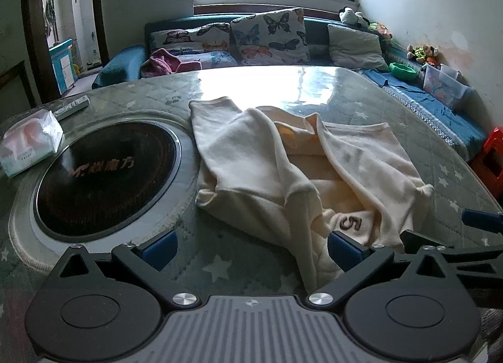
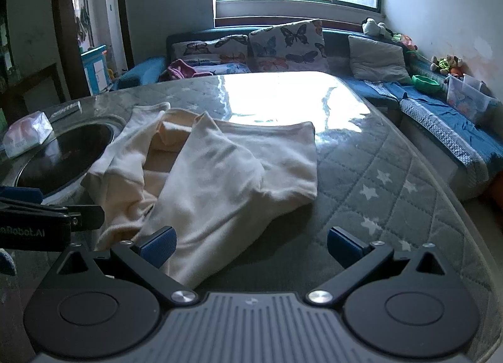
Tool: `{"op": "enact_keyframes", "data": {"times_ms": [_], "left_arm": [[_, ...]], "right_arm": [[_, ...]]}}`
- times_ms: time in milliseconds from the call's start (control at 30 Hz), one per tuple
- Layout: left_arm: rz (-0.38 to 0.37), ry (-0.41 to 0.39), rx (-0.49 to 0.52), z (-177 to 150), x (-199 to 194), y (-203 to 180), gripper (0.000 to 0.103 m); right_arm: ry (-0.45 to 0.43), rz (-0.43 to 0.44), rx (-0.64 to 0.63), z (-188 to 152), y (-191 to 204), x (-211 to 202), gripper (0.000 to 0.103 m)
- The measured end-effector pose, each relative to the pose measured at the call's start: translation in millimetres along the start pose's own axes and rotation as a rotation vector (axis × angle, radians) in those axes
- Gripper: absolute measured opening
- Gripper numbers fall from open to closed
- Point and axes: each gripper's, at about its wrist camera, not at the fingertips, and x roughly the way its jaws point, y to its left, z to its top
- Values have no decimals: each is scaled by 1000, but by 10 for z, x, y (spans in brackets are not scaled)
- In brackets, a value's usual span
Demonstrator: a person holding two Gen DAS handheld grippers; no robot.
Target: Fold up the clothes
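cream sweatshirt (image 1: 301,174) lies rumpled on the quilted table (image 2: 393,180), long axis running away toward the window. left gripper (image 1: 251,250) spread wide, near hem at its right finger. right gripper (image 2: 251,246) spread wide, hem at its left finger; both equally near.

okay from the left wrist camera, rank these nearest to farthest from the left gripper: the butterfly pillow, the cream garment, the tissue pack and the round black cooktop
From the left gripper:
1. Cream garment, just ahead, reaching the right finger.
2. Round black cooktop, ahead left, set into the table.
3. Tissue pack, far left edge.
4. Butterfly pillow, on the sofa under the window.
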Motion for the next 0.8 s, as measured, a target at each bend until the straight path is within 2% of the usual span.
{"op": "enact_keyframes", "data": {"times_ms": [433, 500, 567, 800], "left_arm": [[8, -73, 37, 461, 208, -28, 102], [11, -81, 44, 547, 279, -32, 97], [17, -73, 43, 636, 379, -24, 94], [1, -48, 66, 733, 578, -65, 94]], "right_arm": [[-16, 45, -35, 270, -42, 231, 101], [-17, 52, -41, 311, -48, 274, 99], [-18, 58, -47, 352, -53, 317, 99], [-15, 73, -67, 470, -60, 465, 97]]}}
